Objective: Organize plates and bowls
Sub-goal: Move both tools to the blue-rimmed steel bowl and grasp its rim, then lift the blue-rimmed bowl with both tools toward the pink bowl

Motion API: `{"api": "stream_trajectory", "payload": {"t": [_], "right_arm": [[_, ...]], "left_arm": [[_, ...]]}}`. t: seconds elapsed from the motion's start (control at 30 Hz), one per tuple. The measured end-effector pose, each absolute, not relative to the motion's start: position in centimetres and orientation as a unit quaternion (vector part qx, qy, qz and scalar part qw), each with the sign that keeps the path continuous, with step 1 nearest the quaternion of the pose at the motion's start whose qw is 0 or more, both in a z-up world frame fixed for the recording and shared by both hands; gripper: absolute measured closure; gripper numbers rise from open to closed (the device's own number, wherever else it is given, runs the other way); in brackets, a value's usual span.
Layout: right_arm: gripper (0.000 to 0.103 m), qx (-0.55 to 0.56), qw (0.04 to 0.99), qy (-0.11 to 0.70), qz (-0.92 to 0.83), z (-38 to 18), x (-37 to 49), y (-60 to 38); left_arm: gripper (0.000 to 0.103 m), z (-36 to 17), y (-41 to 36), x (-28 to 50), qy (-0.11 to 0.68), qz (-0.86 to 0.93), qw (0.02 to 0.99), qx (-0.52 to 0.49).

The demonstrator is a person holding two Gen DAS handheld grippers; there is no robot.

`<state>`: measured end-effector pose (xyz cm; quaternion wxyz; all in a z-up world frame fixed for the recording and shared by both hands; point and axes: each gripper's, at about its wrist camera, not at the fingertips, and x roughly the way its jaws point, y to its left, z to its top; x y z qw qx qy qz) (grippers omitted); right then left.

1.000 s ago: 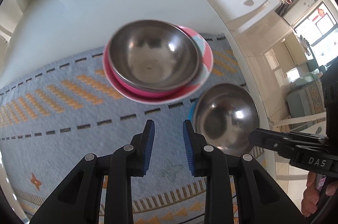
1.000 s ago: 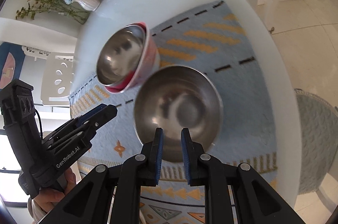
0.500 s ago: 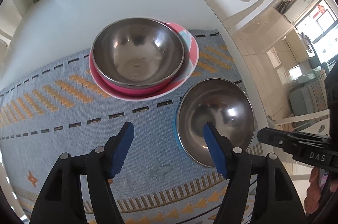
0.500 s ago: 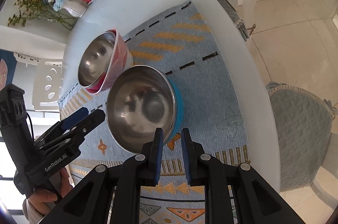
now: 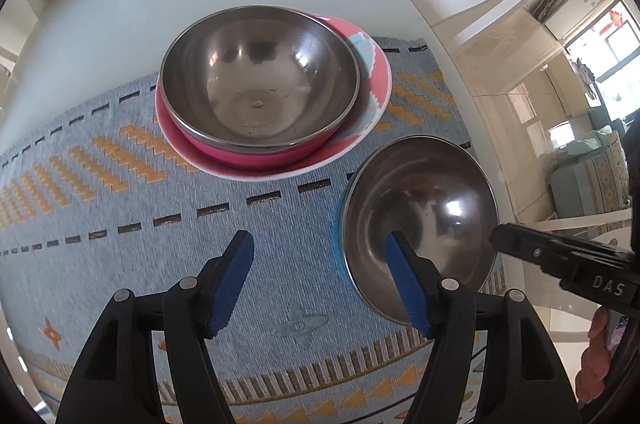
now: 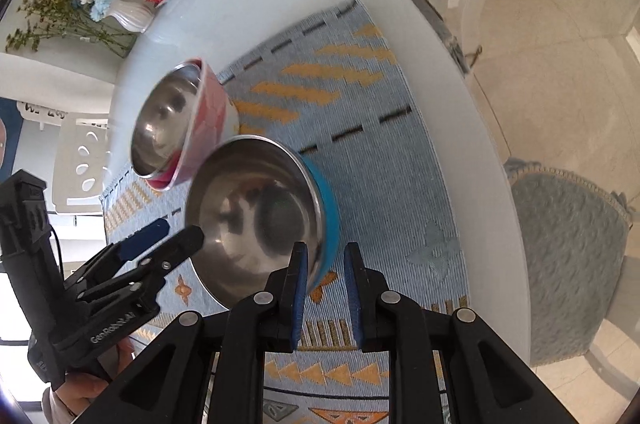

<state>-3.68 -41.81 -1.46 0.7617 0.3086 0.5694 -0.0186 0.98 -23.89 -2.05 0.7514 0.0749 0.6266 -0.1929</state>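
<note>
From the left wrist we see a steel bowl (image 5: 260, 88) sitting in a pink plate (image 5: 280, 160) on the mat (image 5: 120, 224). Our left gripper (image 5: 320, 280) is wide, holding nothing.

From the right wrist, our right gripper (image 6: 325, 288) pinches the rim of the blue-sided bowl (image 6: 256, 216). A vase (image 6: 128, 14) stands far off.

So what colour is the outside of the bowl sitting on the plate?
Pink. The bowl is shiny steel inside and pink outside; the left wrist view shows it best.

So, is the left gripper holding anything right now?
No, the left gripper is open over the mat, with only bare cloth between its fingers.
</note>
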Motion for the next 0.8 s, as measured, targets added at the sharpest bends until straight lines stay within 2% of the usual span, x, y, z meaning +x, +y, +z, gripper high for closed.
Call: {"api": "stream_trajectory", "payload": {"t": [0.17,0.23,0.33,0.37,0.43,0.8], "right_arm": [[0.084,0.316,0.753,0.577,-0.027,-1.7,-3.9,-42.4],[0.077,0.332,0.745,0.579,-0.027,-2.3,-3.9,-42.7],[0.072,0.333,0.738,0.586,-0.029,-3.0,-3.5,-42.5],[0.067,0.331,0.736,0.59,-0.03,-3.1,-3.4,-42.5],[0.062,0.328,0.733,0.594,-0.034,-3.7,-3.0,-42.4],[0.062,0.376,0.704,0.603,0.004,-6.6,-1.2,-41.8]], "left_arm": [[0.036,-2.5,-24.4,1.4,0.631,-0.195,0.748,0.073],[0.036,-2.9,-24.8,1.4,0.636,-0.198,0.742,0.077],[0.036,-3.3,-25.1,1.3,0.638,-0.201,0.738,0.083],[0.036,-3.5,-25.2,1.3,0.639,-0.202,0.737,0.084],[0.036,-3.8,-25.3,1.4,0.642,-0.202,0.734,0.085],[0.036,-5.9,-25.4,1.9,0.657,-0.196,0.722,0.092]]}}
